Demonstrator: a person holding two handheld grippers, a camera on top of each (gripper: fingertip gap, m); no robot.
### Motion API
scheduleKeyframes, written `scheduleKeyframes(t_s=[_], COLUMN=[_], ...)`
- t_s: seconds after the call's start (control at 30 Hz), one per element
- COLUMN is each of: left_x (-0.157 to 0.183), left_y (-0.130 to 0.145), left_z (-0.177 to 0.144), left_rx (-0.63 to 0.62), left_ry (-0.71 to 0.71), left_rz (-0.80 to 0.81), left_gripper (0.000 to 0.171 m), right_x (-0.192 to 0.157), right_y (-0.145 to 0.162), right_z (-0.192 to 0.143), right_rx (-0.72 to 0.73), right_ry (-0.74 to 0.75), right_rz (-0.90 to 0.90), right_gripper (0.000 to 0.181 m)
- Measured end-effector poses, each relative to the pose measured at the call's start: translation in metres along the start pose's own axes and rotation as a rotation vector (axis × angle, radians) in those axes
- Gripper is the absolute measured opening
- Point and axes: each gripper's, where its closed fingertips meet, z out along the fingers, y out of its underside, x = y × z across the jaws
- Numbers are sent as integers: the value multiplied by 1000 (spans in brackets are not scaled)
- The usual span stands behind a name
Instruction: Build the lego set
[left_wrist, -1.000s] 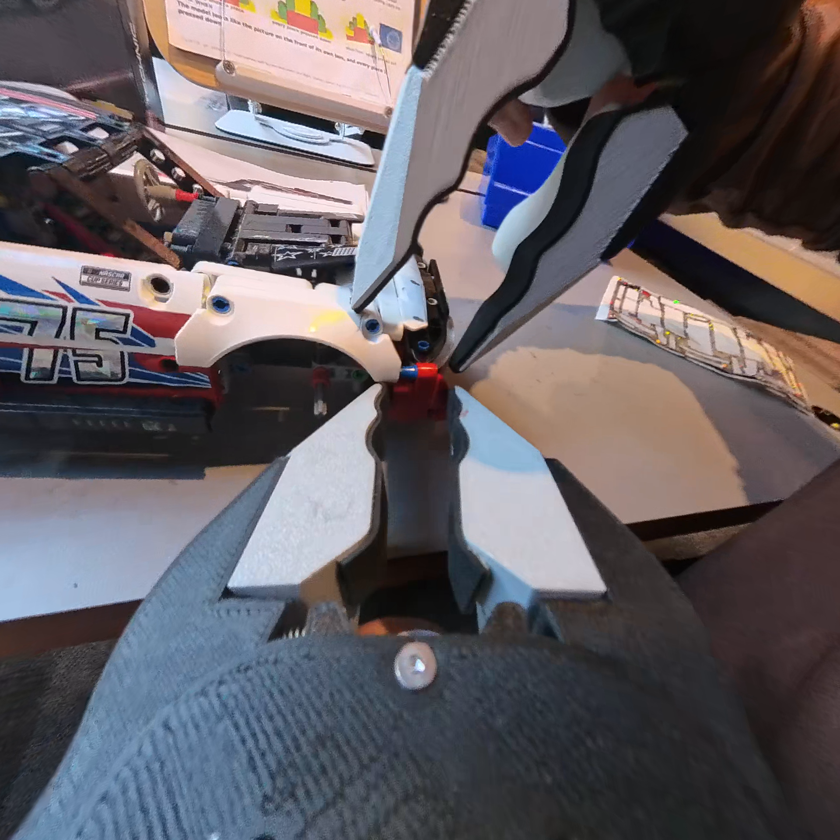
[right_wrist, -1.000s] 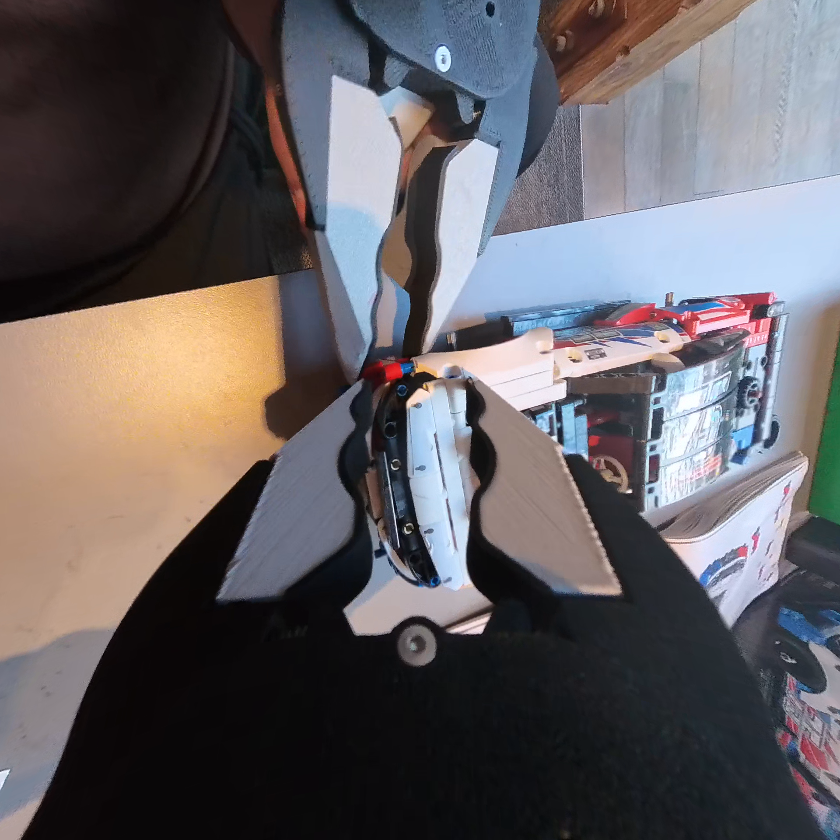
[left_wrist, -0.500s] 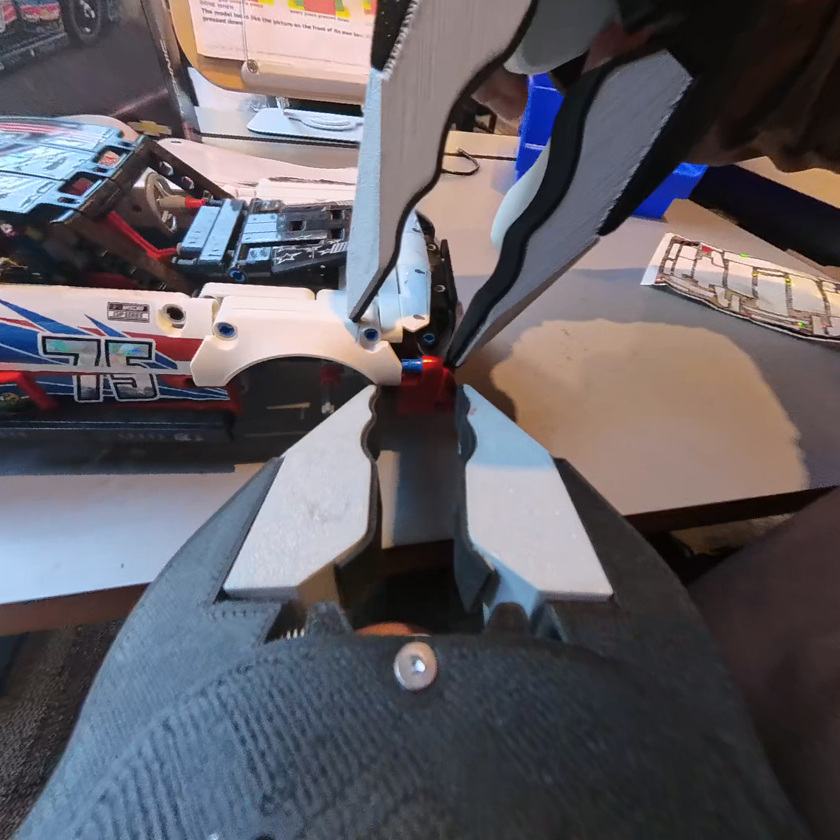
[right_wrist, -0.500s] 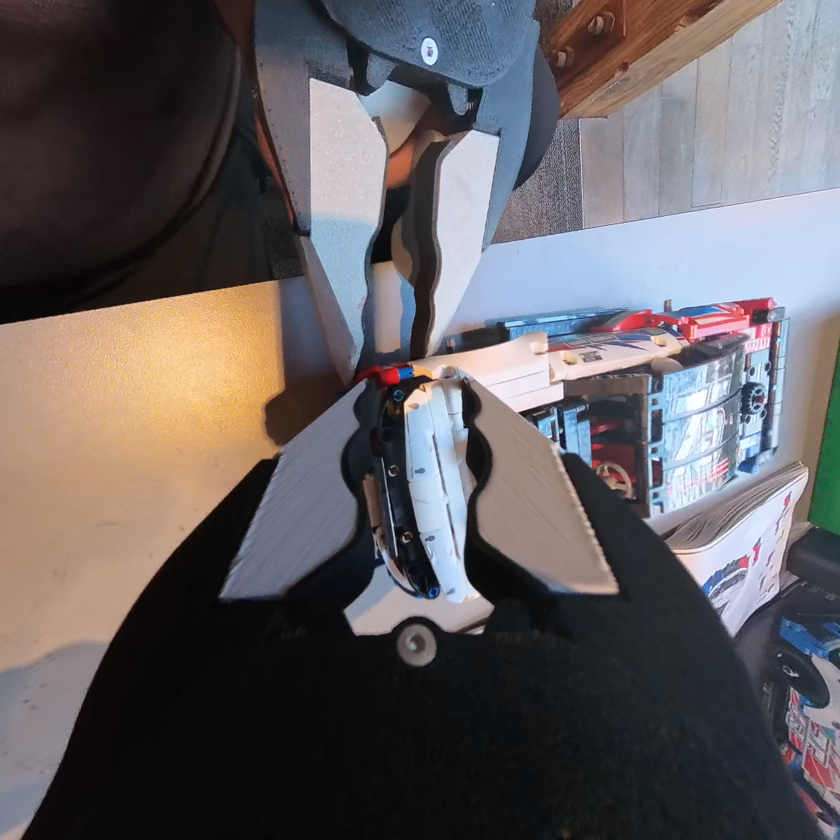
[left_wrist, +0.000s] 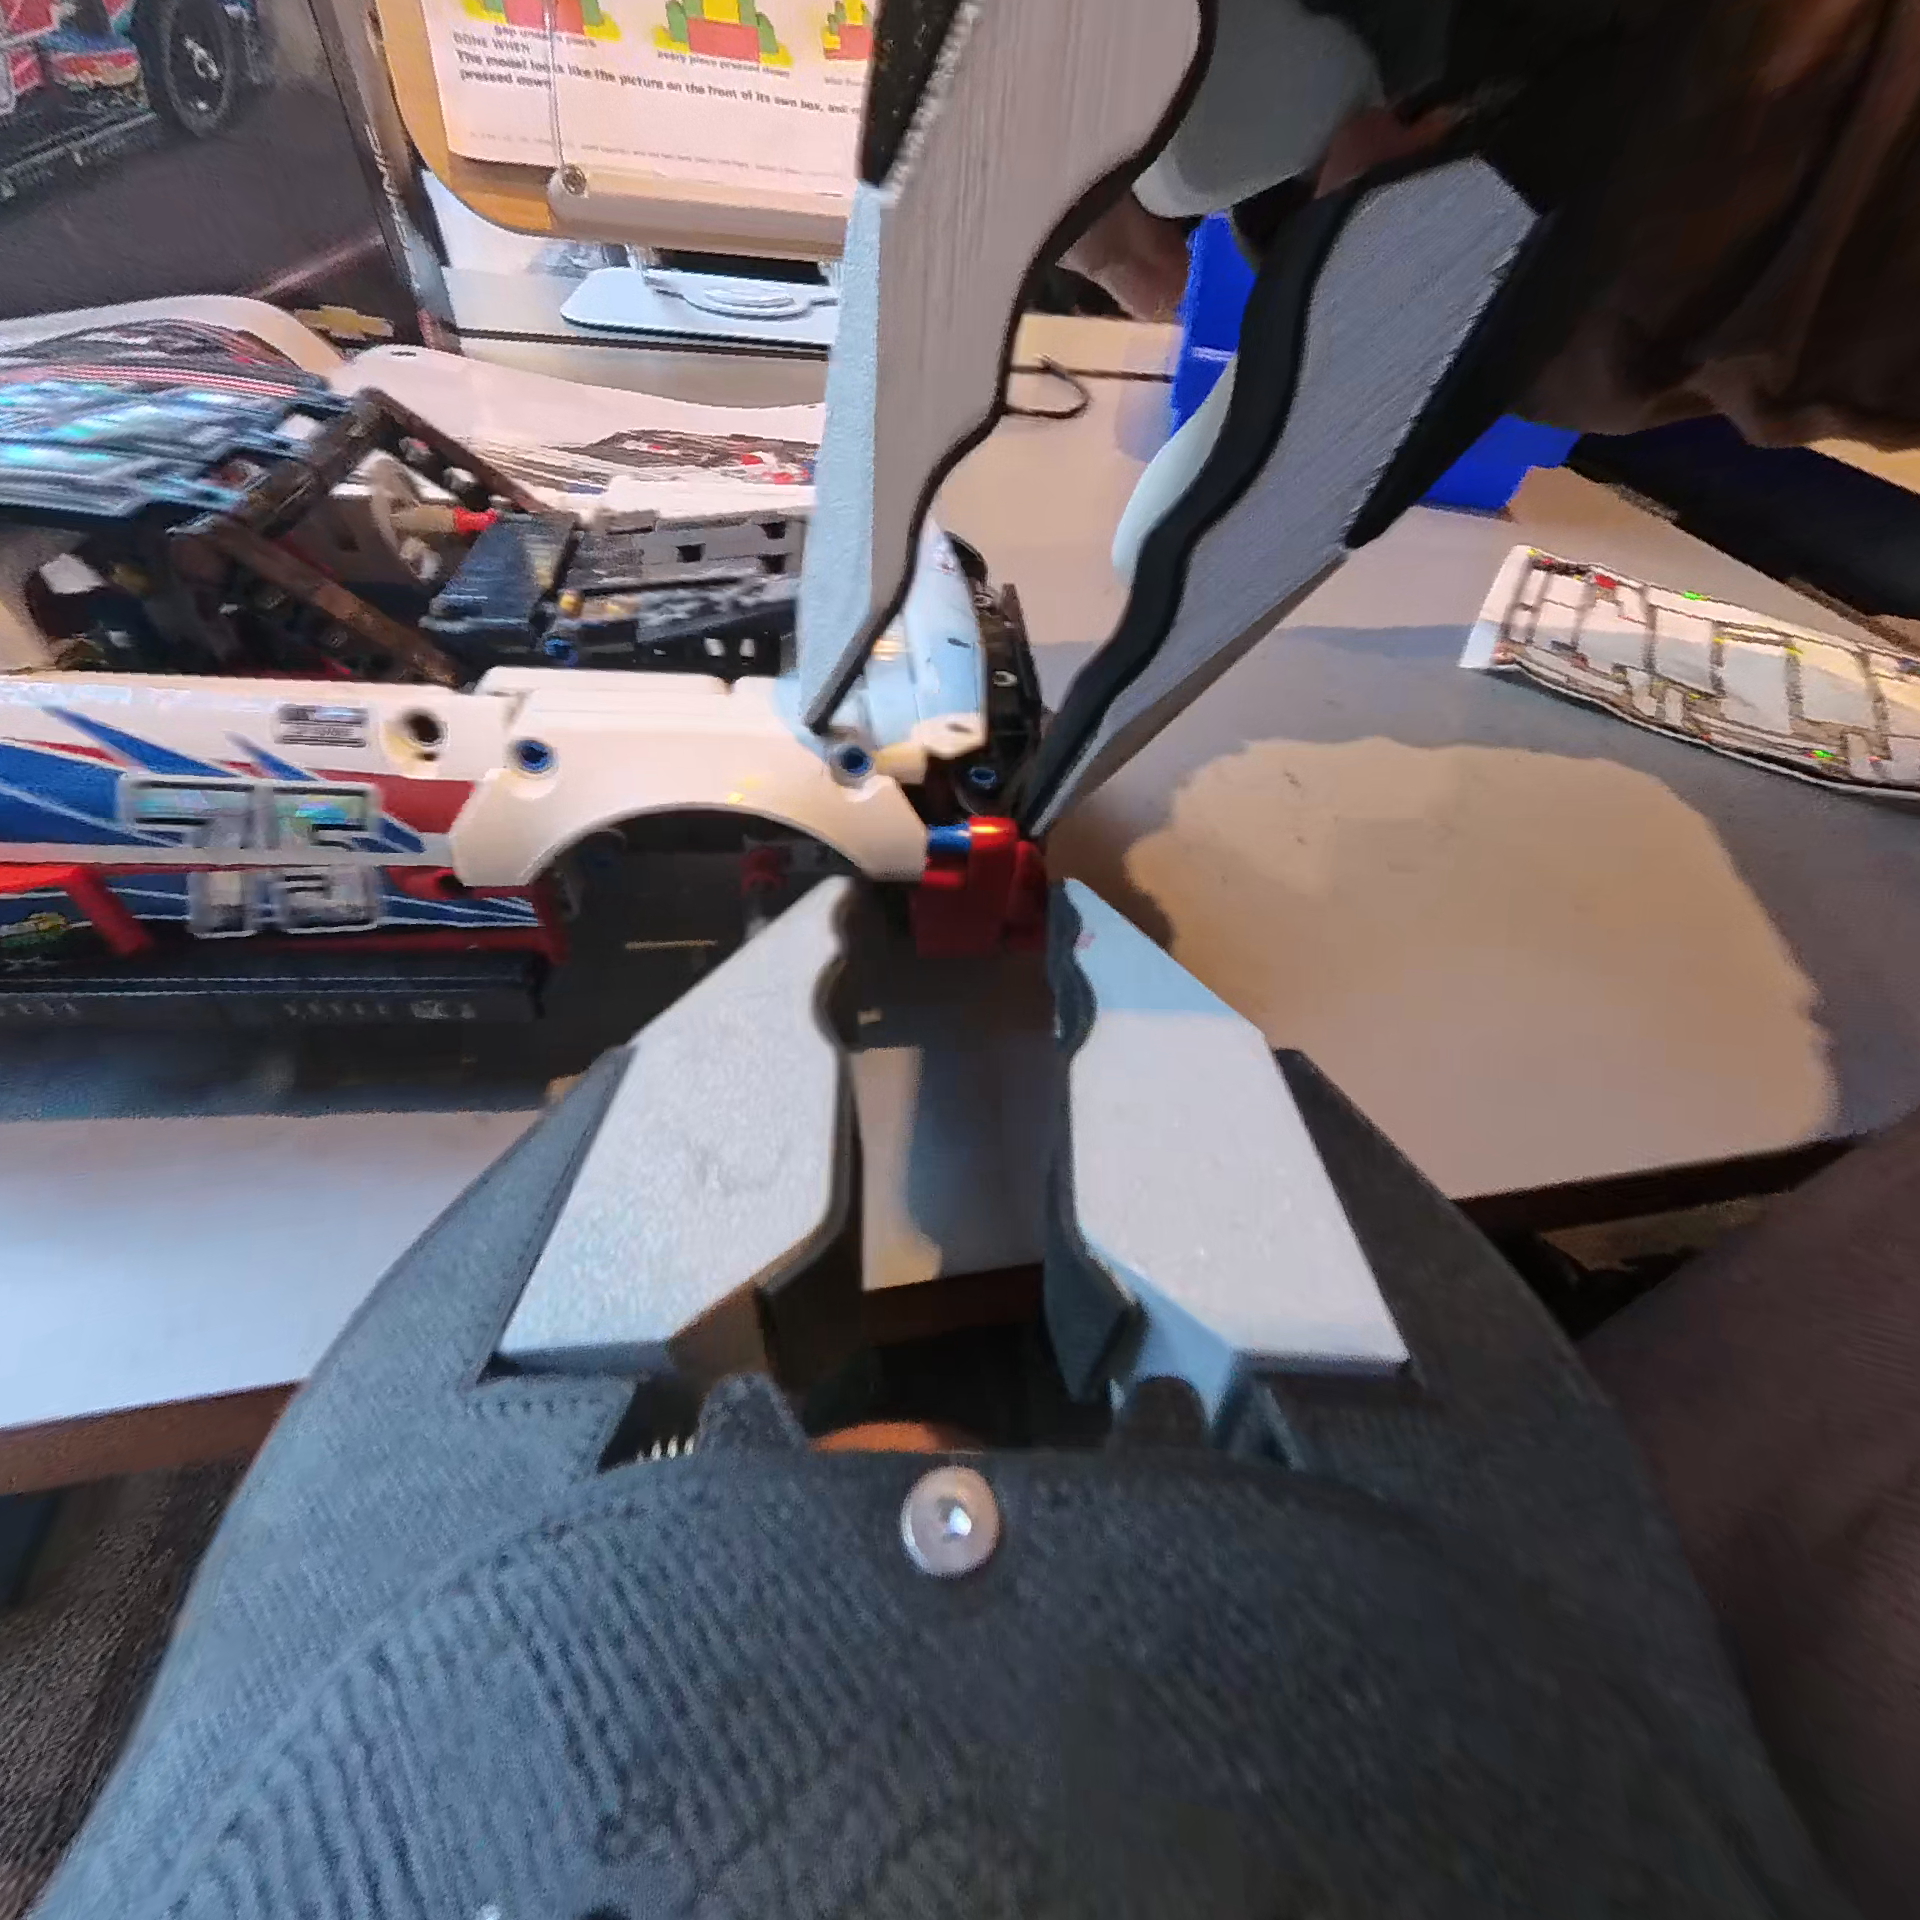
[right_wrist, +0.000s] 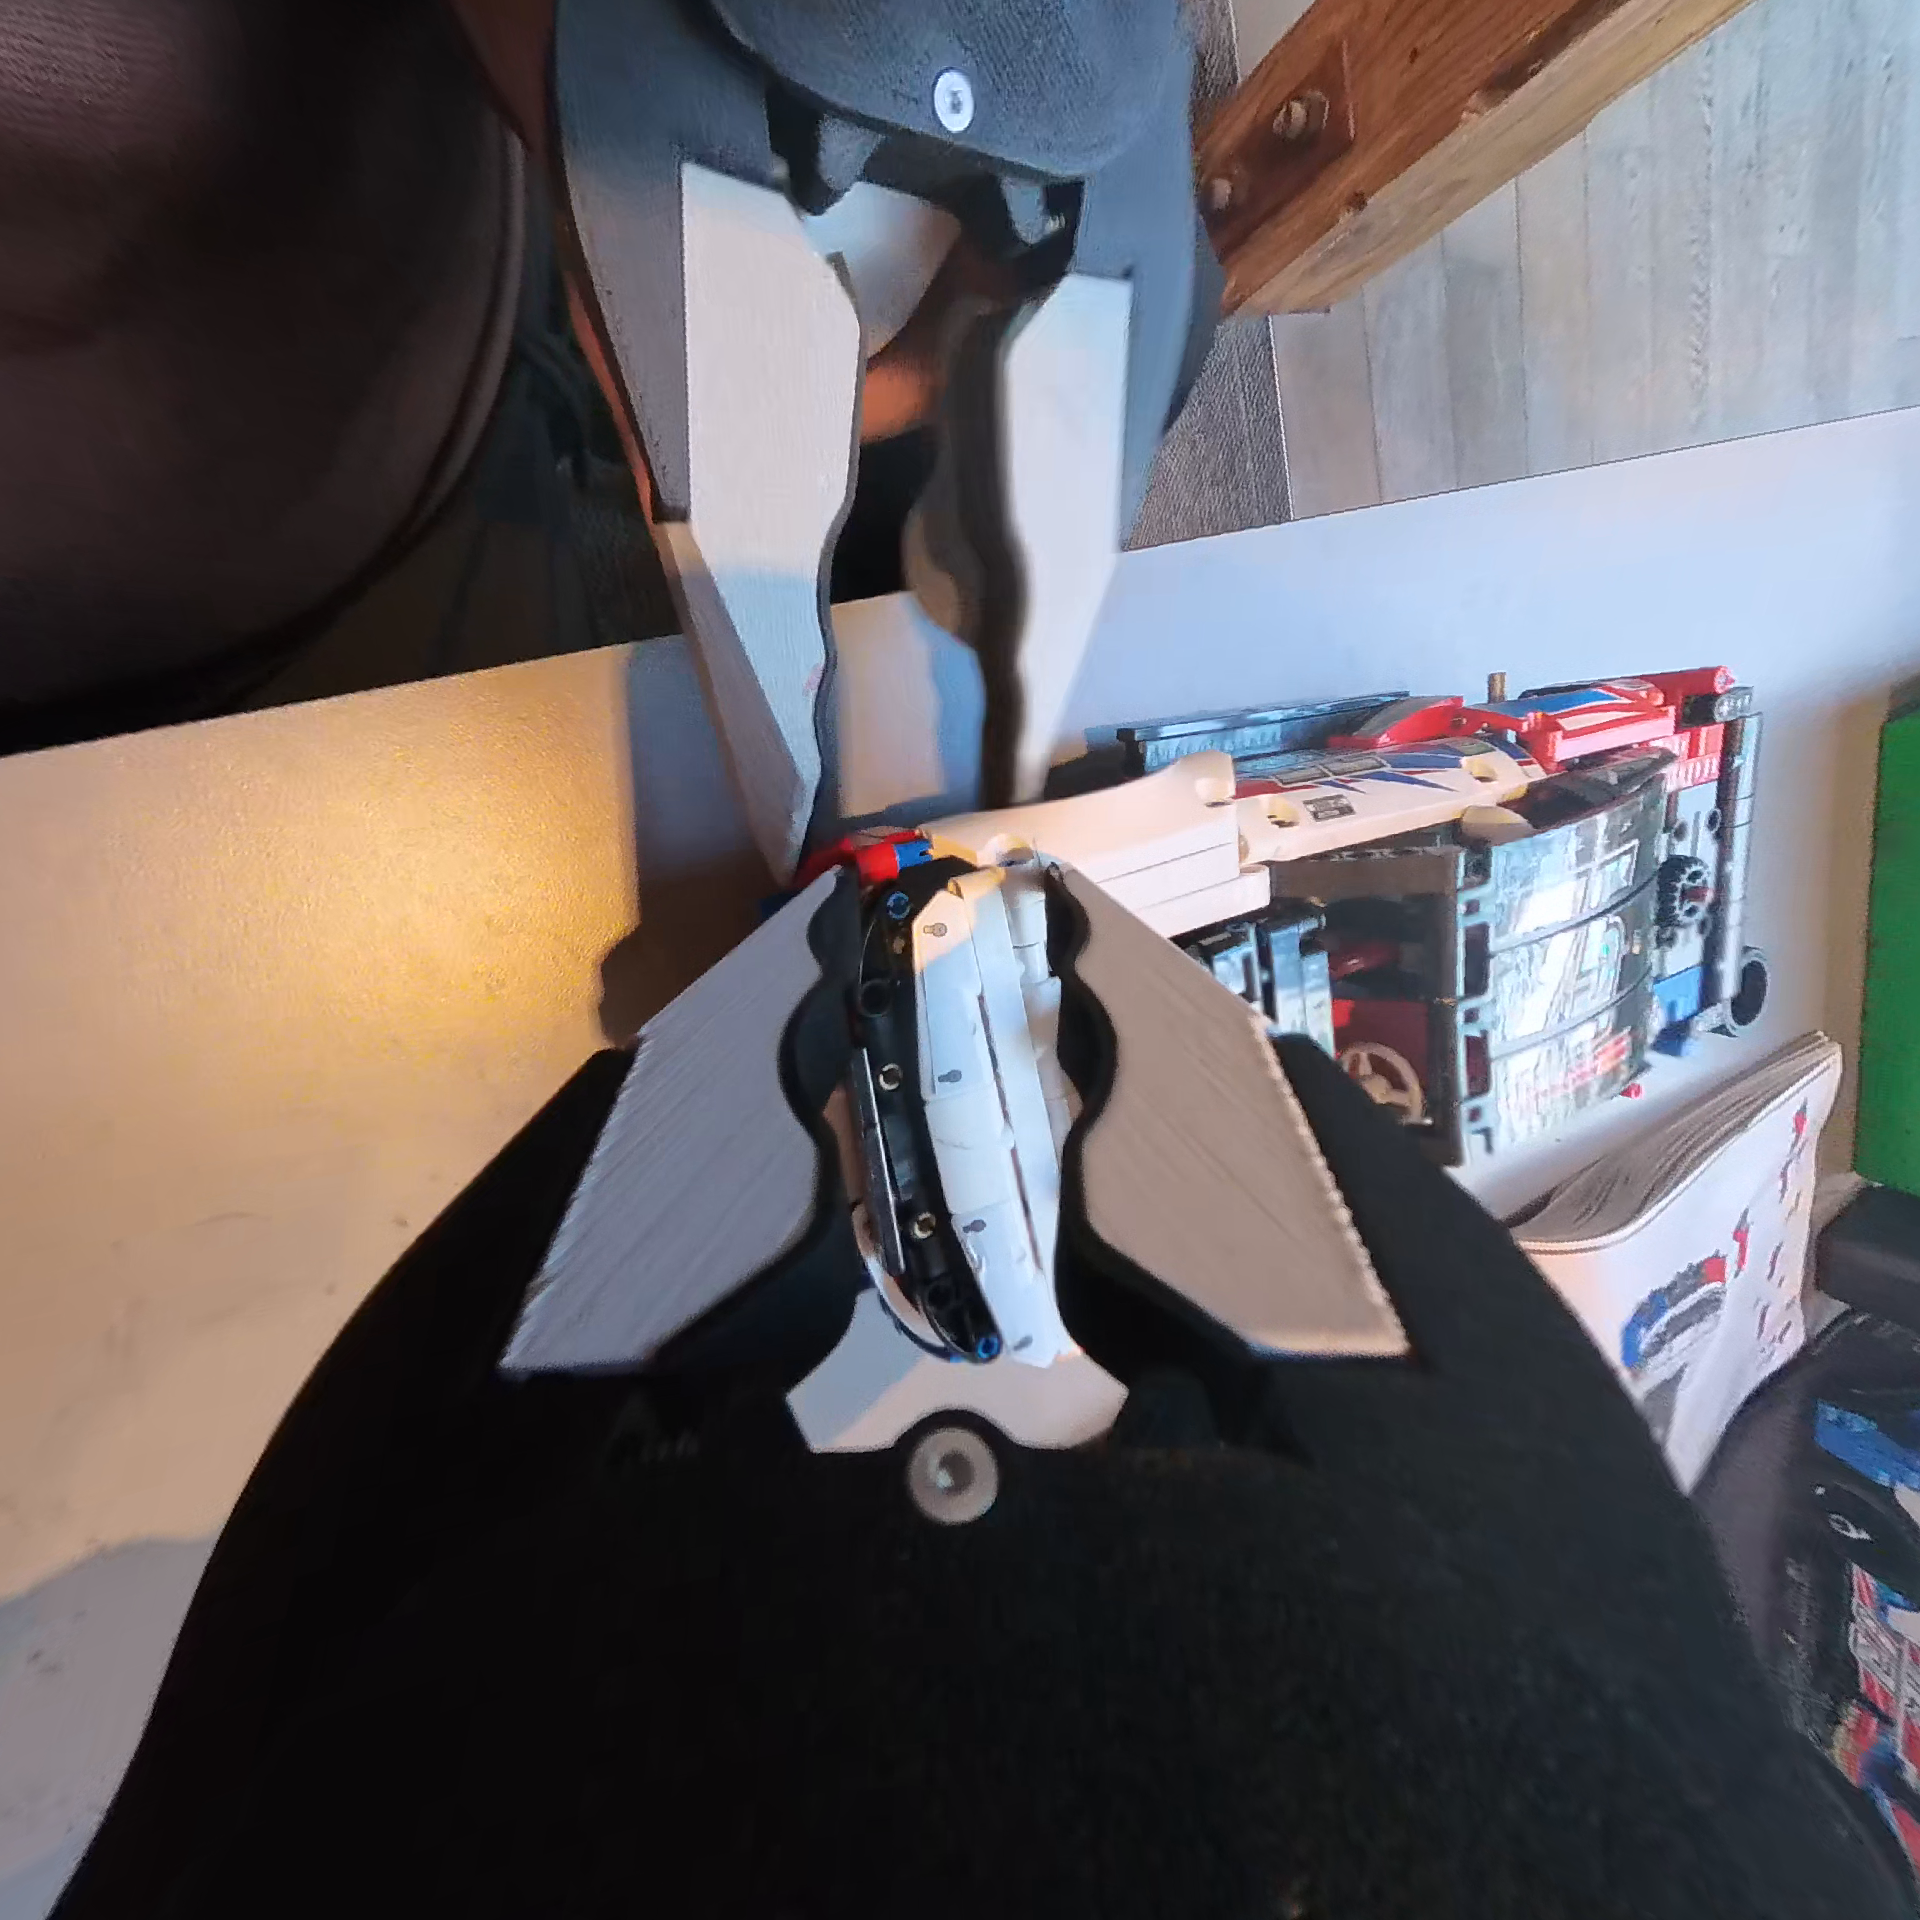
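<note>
Car: white, blue-red stripes | nose panel: white-black, clamped by right gripper

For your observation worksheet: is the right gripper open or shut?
Shut: the right gripper clamps the white and black bumper piece between both fingers.

Pale table top with a dark edge, half in warm sunlight. Directly on it: lego race car in white, red and blue along the left; flat printed sheet at far right; blue bin behind; open instruction booklet just beside the car; a stand's white base at the back.
</note>
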Motion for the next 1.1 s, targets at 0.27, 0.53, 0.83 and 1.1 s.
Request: scheduleKeyframes(t_s=[0.27,0.53,0.83,1.1], left_x=[-7,-3,-2,-1], left_y=[-8,-12,-10,-6], left_z=[0,3,3,3], left_rx=[23,31,3,-13], left_ry=[-40,-7,-2,-6], left_rz=[-12,-6,40,87], left_gripper=[46,38,38,36], right_x=[1,3,5,3], right_y=[1,3,4,3], right_z=[-1,-4,-2,-1], right_rx=[18,41,46,38], right_ry=[13,36,49,44], right_rz=[4,27,64,55], right_gripper=[34,35,41,43])
